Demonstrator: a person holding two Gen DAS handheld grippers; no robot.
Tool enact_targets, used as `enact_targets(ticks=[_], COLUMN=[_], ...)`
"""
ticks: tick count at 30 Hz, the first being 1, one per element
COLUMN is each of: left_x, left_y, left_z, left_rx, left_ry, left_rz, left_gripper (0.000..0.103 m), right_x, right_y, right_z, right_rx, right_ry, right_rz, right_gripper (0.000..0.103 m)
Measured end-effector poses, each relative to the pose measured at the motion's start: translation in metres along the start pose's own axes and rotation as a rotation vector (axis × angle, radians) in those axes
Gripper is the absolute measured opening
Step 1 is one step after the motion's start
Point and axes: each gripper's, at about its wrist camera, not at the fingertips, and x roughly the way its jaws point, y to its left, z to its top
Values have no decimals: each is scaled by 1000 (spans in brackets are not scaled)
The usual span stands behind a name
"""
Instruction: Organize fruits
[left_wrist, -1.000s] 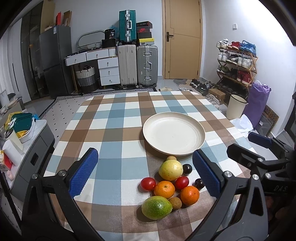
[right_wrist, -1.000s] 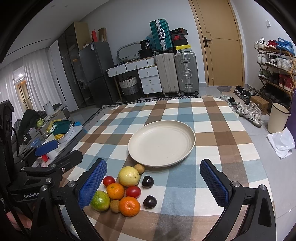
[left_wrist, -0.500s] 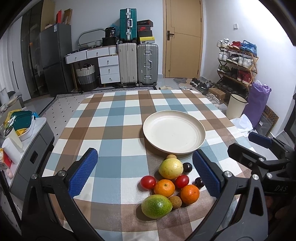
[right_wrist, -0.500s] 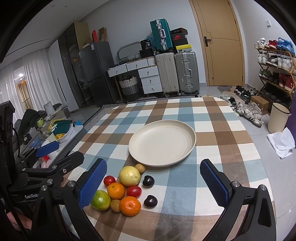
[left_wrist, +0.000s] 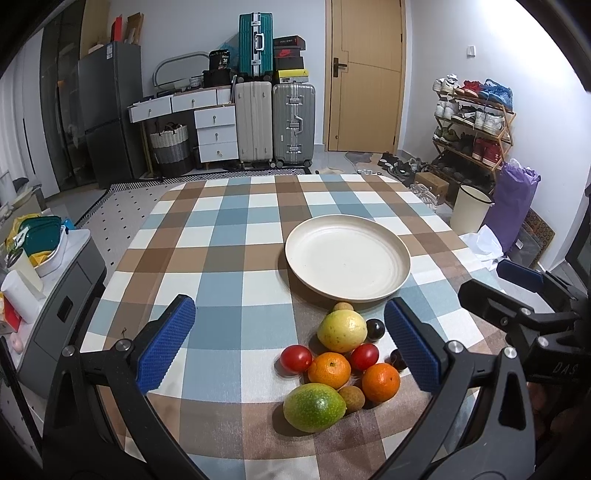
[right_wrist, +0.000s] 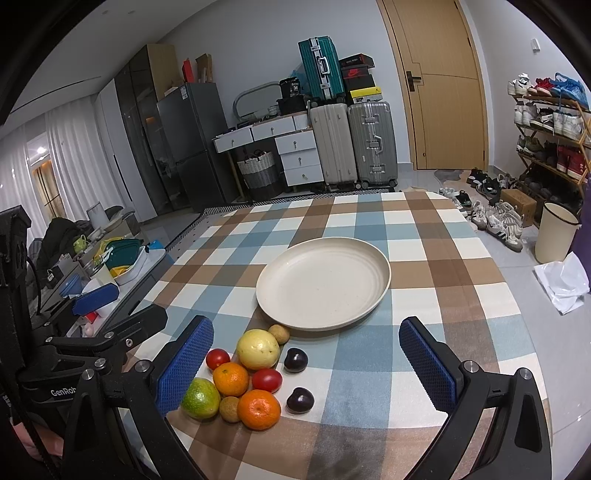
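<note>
Both grippers hover above the near table edge w/ nothing held: left gripper (left_wrist: 288, 339) has its blue pads spread wide, right gripper (right_wrist: 306, 354) likewise wide. Fruit cluster sits near the front edge, between and just ahead of the two tools. Nearest is the green mango (left_wrist: 314, 407), long axis running roughly left-right across the left view, so jaws would close along it, not across; a wrist turn looks needed, imo. Touching or just beside it: a small brown fruit (left_wrist: 351, 398), two oranges (left_wrist: 329, 370) (left_wrist: 381, 382), two tomatoes (left_wrist: 296, 358) (left_wrist: 364, 356). Behind them the yellow fruit (left_wrist: 342, 330), w/ dark plums (right_wrist: 296, 360) (right_wrist: 300, 400) apart on the right side. In the left view the pile lies right of centre, nearly under the right-hand pad; in the right view it hugs the left-hand pad. Plums look nearer the right gripper, w/ open cloth around them. Farther on, the cream plate (left_wrist: 400, 275) is bare, its near rim just beyond the pile: a short carry. Checked tablecloth (left_wrist: 221, 240) beyond is open.
</note>
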Motion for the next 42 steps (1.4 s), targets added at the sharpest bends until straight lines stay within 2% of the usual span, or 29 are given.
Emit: enact_targets(ticks=[13, 21, 33, 42], left_x=[11, 19, 45, 71], left_y=[16, 21, 29, 34], left_z=[-11, -23, -50, -66], left_rx=[-12, 0, -15, -62], left_ry=[35, 65, 164, 254], left_rz=[-18, -67, -128, -193], left_gripper=[102, 102, 102, 102], right_x=[5, 11, 20, 27], right_y=[1, 1, 0, -1], right_z=[-8, -9, -10, -13], right_rx=[4, 6, 8, 8], right_ry=[17, 37, 64, 85], right_rz=[0, 0, 3, 2], right_gripper=[103, 103, 103, 103])
